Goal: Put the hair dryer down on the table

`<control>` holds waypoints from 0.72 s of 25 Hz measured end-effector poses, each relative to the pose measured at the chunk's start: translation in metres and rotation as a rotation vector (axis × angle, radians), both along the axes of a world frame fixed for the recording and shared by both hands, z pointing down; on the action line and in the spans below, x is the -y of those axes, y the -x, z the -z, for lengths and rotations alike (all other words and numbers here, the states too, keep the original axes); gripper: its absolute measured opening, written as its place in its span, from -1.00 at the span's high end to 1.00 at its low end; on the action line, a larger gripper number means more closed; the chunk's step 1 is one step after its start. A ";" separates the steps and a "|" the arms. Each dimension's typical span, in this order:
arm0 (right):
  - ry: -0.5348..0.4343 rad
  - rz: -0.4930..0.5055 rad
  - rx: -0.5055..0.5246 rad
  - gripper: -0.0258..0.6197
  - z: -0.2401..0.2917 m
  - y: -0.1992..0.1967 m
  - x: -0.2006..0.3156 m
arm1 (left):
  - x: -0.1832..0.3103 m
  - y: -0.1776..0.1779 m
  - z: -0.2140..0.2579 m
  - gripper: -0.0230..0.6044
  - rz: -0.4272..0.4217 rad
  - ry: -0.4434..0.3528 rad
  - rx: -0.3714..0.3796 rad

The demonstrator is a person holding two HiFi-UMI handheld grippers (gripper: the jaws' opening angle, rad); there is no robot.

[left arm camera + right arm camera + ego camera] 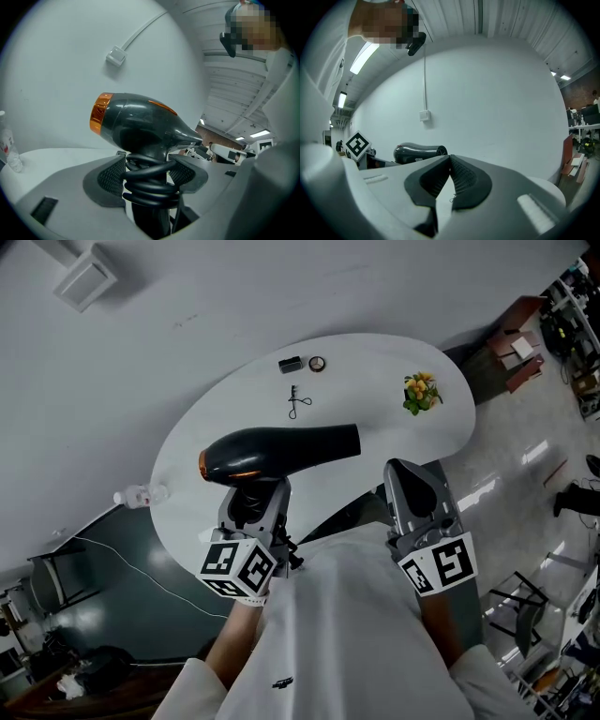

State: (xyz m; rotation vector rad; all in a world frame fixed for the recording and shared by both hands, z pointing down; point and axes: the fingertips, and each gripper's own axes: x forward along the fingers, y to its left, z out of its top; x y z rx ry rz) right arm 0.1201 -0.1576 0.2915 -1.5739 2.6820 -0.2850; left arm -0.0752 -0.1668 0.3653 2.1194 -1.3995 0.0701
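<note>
A black hair dryer with an orange rear ring is held up over the near side of the white table, barrel level and nozzle to the right. My left gripper is shut on its handle, where the black cord is coiled between the pads. The dryer fills the left gripper view. My right gripper hovers at the table's near right edge, shut with nothing between its pads. From the right gripper view the dryer shows at the left.
At the table's far side lie a small black box, a round object and a thin black tool. A small flower pot stands at the right. A clear bottle lies at the left edge. Boxes sit on the floor.
</note>
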 end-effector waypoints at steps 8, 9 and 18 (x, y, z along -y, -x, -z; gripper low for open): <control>0.036 0.052 -0.010 0.89 -0.011 0.002 0.014 | 0.014 0.008 -0.035 0.00 -0.031 0.058 0.072; 0.040 0.055 -0.008 0.89 -0.012 0.003 0.017 | 0.016 0.009 -0.042 0.00 -0.037 0.069 0.085; 0.087 0.069 0.013 0.89 -0.031 0.006 0.039 | 0.040 0.015 -0.114 0.00 -0.103 0.162 0.199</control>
